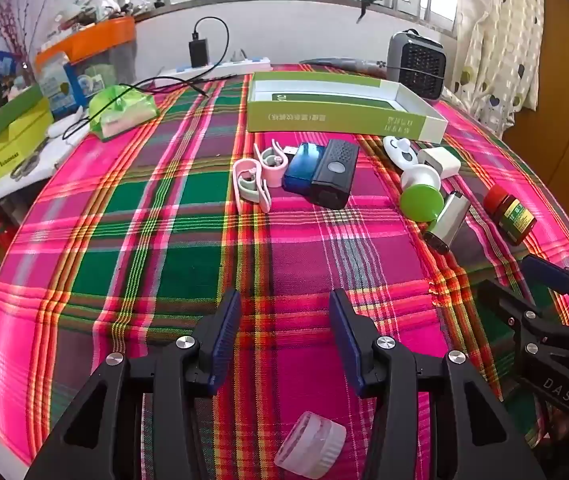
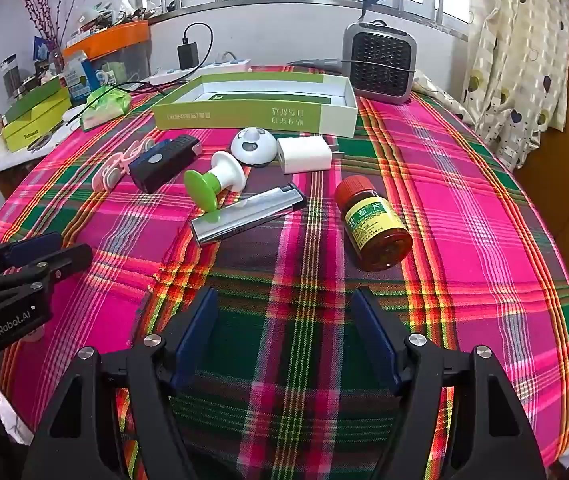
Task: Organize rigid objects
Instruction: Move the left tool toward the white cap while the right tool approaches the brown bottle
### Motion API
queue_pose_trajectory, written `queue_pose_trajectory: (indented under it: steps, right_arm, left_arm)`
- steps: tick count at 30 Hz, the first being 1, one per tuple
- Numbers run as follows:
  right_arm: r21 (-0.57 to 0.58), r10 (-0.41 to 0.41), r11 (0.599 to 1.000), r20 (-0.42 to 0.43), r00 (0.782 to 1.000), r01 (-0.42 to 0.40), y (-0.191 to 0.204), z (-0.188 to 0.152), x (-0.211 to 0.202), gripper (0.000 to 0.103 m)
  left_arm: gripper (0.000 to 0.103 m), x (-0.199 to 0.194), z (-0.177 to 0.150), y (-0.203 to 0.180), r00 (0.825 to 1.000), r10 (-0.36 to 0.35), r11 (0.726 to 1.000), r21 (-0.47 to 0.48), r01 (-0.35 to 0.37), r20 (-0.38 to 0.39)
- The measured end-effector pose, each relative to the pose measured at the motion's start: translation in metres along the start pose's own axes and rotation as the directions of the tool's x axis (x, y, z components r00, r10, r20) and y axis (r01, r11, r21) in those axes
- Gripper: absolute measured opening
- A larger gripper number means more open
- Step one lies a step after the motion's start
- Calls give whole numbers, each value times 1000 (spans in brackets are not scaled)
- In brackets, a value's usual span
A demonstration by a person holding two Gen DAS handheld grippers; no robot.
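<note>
Start of sort, nothing lifted. Left gripper (image 1: pixel 284 344) and right gripper (image 2: pixel 284 344): jaws apart, empty. Red-capped pill bottle (image 2: pixel 372 222) lies just ahead of right gripper; green box (image 2: pixel 252 108) farther ahead. Next, probably: advance, straddle bottle.

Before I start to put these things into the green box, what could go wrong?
1. The red-capped medicine bottle lies on its side on the tablecloth; a push from the right gripper may roll it away.
2. The clear round lid lies under the left gripper, nearly out of view, easy to forget or knock.
3. The silver lighter seems to touch the green-and-white knob; lifting one may shift the other.
</note>
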State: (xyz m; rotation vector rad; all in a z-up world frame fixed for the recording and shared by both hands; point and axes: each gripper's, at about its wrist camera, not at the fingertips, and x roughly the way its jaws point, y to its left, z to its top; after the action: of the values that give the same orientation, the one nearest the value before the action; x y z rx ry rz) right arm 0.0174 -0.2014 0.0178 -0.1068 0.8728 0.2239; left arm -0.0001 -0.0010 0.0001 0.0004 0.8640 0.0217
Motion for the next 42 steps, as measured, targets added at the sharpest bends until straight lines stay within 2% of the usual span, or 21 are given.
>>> queue_pose_trajectory:
  steps: [42]
  right_arm:
    - [-3, 2, 1000, 18, 1000, -2, 0, -2, -1, 70]
  left_arm:
    - [45, -2, -1, -1, 1000, -8, 1000, 7, 8, -7]
